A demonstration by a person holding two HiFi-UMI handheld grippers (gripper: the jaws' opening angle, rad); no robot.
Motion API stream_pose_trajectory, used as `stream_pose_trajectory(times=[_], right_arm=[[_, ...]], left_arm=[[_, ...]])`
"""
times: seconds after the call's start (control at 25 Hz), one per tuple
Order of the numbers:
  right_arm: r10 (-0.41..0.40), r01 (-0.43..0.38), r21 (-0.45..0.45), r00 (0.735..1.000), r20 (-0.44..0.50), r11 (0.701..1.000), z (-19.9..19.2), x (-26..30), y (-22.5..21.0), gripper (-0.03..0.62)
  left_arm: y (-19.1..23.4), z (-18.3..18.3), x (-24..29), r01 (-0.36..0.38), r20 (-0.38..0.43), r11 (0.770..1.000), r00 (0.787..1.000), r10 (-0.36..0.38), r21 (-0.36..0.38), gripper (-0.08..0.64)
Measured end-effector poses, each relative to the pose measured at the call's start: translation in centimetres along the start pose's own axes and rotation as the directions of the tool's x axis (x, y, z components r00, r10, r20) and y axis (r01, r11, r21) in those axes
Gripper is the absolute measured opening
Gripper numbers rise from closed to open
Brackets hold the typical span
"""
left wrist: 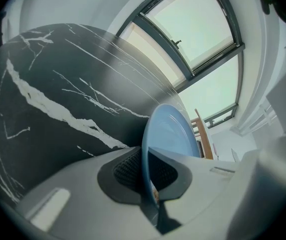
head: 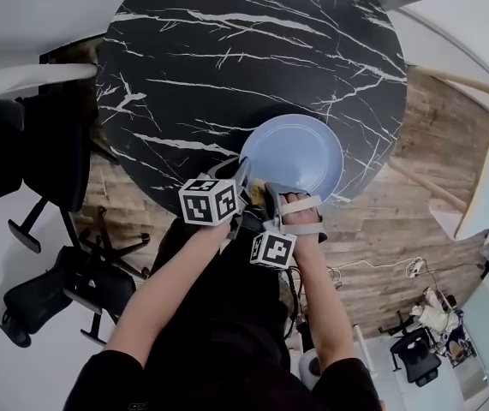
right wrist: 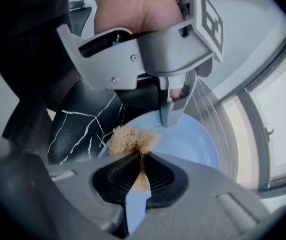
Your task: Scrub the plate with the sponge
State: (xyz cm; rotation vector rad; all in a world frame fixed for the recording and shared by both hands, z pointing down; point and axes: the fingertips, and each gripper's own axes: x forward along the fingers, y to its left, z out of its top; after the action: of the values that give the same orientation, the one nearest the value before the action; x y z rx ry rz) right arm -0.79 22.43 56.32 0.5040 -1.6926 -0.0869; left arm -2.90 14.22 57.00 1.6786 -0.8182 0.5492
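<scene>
Pinches the near rim of the plate (left wrist: 170,134) with the left tool (left wrist: 147,171), jaws almost together on the thin blue edge. Squeezes the sponge (right wrist: 130,139) in the right tool (right wrist: 140,169), jaws narrow on it, with a tan tuft poking out ahead against the plate's near-left rim. Keeps the plate at the near edge of the bench (head: 227,58), right in front of the body.

Risks, as judged from here:
- Levering the plate out of that slim rim grip by pressing hard with the sponge far from the clamp.
- Shoving the plate off the near edge of the bench and onto the wooden floor (head: 415,144) below. Likely cause: a scrub stroke dragged toward the body.
- Dragging the sponge out of its narrow hold by rubbing sideways.
- Knocking the two tools together, working just beside each other at the same stretch of rim.

Differences between views:
- Head view: shows the whole round plate, its place on the bench, and both arms side by side. Barely shows the sponge.
- Left gripper view: shows the rim seated between the ribbed pads. Gives no sight of the right tool.
- Right gripper view: shows the sponge in the jaws, plus the left tool's tip on the rim just beyond it.
- No telling from any view whether the plate lies flat or is tipped up.
</scene>
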Motion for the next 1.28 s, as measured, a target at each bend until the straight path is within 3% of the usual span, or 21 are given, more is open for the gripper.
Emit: stream_pose_trajectory(times=[0.24,0.72,1.28], right_arm=[[0.001,-0.001,0.027,1.000,0.021,1.000,-0.1,0.5,-1.1,0.030],[-0.012,0.012,-0.006,1.000,0.017,1.000,0.1,2.0,-4.9,0.031],[-0.100,0.100,0.042,0.995,0.005,0.994,-0.7,4.5,-11.3,0.031]], left_arm=[[-0.1,-0.1,0.1,0.025,-0.023,0.999,0.999,-0.024,0.027,0.017],[-0.3,-0.2,0.0,0.029,-0.040,0.999,0.999,-0.028,0.041,0.018],[-0.2,-0.2,0.1,0.034,-0.046,0.999,0.998,-0.032,0.033,0.018]])
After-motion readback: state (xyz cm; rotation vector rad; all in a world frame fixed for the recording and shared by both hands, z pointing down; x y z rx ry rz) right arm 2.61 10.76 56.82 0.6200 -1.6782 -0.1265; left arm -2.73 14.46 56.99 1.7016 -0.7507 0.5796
